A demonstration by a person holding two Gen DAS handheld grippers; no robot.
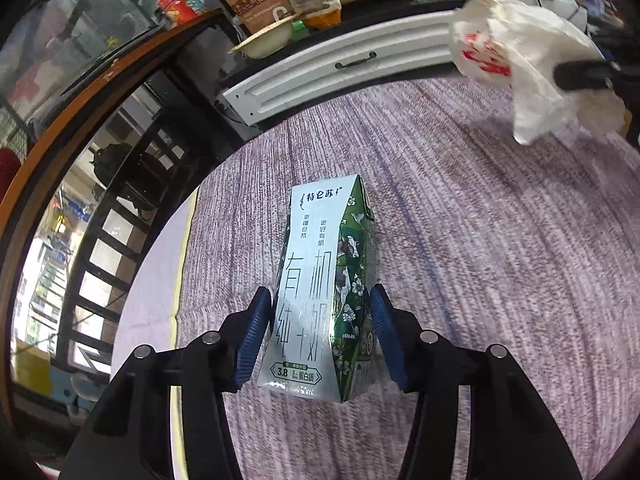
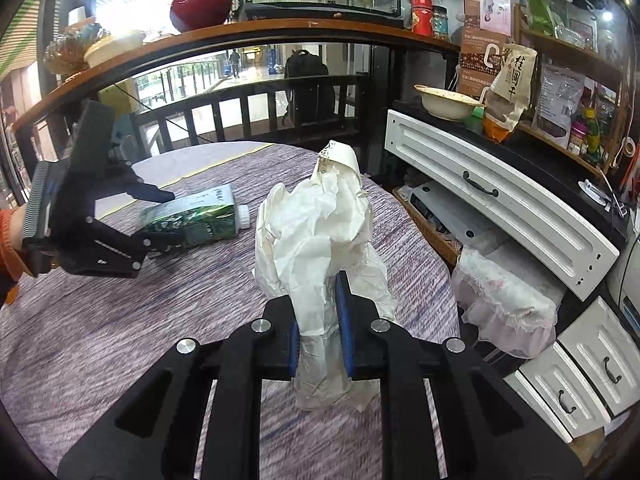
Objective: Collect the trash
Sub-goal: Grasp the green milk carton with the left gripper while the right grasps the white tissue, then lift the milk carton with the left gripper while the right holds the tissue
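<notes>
A white drawer unit (image 2: 500, 200) with black handles is lining the far right edge of the tabletop (image 2: 120, 320), which is wearing a purple-streaked cloth, while a cream bowl (image 2: 446, 101) and snack bags are crowding the dark shelf above it. A red vase (image 2: 200, 2) is sitting on the wooden ledge beyond, over a dark railing. Nothing is blocking either pair of tongs.

A hand in an orange sleeve (image 2: 10, 240) is angling the left tongs (image 1: 320, 316) downward over the green-and-white milk carton (image 1: 324, 292), which is lying on its side on the cloth, its white cap pointing away from them. Their blue pads (image 1: 256, 340) are standing about half spread on either flank of the carton, the left pad at its white face, the right one just beside its green side; whether they are pressing it cannot be told.

The right tongs (image 2: 322, 332), tilted downward too, are pressed nearly together, pinching a crumpled white paper wrapper (image 2: 320, 240) that is rising ahead of their tips, above the cloth and well to the right of the carton.
</notes>
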